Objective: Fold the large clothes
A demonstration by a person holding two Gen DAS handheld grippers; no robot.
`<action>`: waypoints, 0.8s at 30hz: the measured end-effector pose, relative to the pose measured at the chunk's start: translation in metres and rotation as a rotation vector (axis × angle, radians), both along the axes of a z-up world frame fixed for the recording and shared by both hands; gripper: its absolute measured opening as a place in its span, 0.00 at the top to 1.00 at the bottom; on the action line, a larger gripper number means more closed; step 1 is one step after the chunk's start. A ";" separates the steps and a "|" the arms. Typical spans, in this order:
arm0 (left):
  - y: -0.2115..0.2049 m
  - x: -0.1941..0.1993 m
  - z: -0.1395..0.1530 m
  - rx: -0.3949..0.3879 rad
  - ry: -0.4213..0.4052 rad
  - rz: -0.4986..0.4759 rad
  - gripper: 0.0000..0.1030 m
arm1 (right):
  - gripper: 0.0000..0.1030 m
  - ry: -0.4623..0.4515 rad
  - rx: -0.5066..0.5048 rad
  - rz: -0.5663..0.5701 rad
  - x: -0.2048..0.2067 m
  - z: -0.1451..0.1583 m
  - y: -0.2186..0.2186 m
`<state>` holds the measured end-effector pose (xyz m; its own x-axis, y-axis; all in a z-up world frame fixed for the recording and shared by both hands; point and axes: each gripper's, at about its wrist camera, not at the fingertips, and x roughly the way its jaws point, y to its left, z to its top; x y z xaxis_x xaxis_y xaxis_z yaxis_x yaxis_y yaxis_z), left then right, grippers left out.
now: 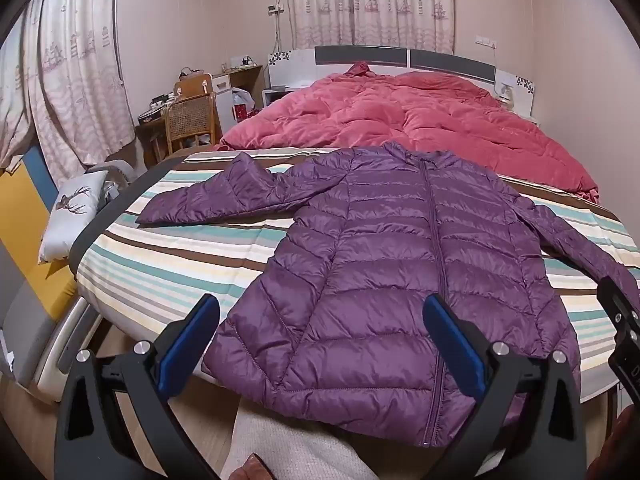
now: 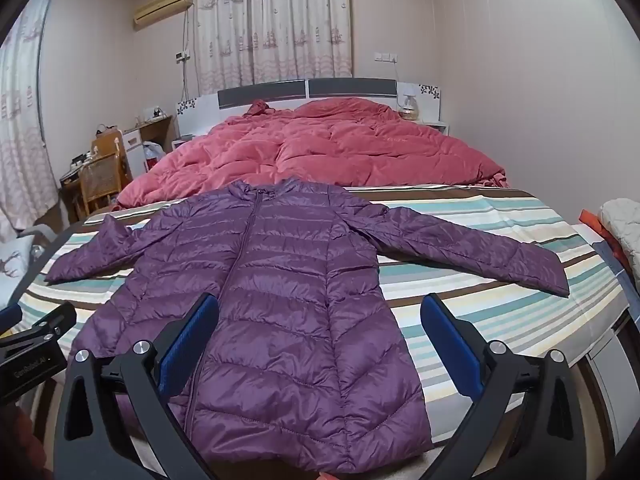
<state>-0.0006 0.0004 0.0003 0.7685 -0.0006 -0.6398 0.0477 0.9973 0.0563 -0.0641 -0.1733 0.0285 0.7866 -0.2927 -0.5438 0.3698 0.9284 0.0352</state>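
Note:
A purple quilted puffer jacket (image 1: 384,264) lies flat, front up and zipped, on the striped sheet (image 1: 168,264) at the foot of the bed, both sleeves spread outward. It also shows in the right wrist view (image 2: 280,288). My left gripper (image 1: 320,320) is open and empty, hovering above the jacket's lower left hem. My right gripper (image 2: 320,320) is open and empty above the lower right hem. The right gripper's body shows at the right edge of the left wrist view (image 1: 622,320); the left gripper's body shows at the left edge of the right wrist view (image 2: 32,344).
A rumpled red duvet (image 1: 400,116) covers the far half of the bed up to the headboard (image 1: 400,58). A deer-print pillow (image 1: 72,212) lies left of the bed. A wicker chair (image 1: 190,120) and cluttered desk stand at the left wall. White quilted fabric (image 2: 622,220) lies at the right.

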 end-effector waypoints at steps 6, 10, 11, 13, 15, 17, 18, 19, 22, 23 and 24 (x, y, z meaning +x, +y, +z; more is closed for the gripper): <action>-0.001 0.000 0.000 0.006 0.010 -0.002 0.02 | 0.03 0.008 0.001 0.003 0.001 0.000 0.000; -0.001 -0.002 -0.003 0.003 0.003 -0.010 0.02 | 0.03 0.006 0.003 0.005 0.000 0.002 0.000; -0.001 -0.003 -0.003 -0.001 -0.003 -0.016 0.02 | 0.03 0.007 0.003 0.005 -0.001 0.003 0.000; 0.001 -0.002 -0.002 -0.002 -0.005 -0.018 0.02 | 0.03 0.006 0.003 0.004 0.000 0.001 -0.001; -0.001 -0.002 -0.001 -0.002 -0.009 -0.021 0.02 | 0.03 0.007 0.003 0.004 0.000 0.002 -0.001; -0.001 -0.002 -0.001 -0.002 -0.010 -0.018 0.02 | 0.03 0.008 0.003 0.006 0.000 0.002 0.000; -0.002 -0.002 -0.001 -0.003 -0.009 -0.019 0.02 | 0.03 0.008 0.001 0.005 0.000 0.003 0.000; -0.003 -0.002 -0.002 0.000 -0.007 -0.017 0.02 | 0.03 0.006 0.001 0.005 0.000 0.003 0.000; -0.002 -0.004 0.001 -0.005 0.000 -0.017 0.02 | 0.03 0.006 0.003 0.005 -0.001 0.004 0.002; -0.002 -0.003 0.001 -0.005 0.001 -0.016 0.02 | 0.03 0.004 0.005 0.005 -0.003 0.004 0.001; -0.001 -0.003 0.001 -0.007 0.002 -0.017 0.02 | 0.03 0.006 0.005 0.006 -0.003 0.004 0.000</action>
<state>-0.0040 -0.0007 0.0013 0.7668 -0.0183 -0.6416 0.0648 0.9967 0.0490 -0.0671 -0.1732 0.0326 0.7852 -0.2854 -0.5496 0.3646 0.9304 0.0379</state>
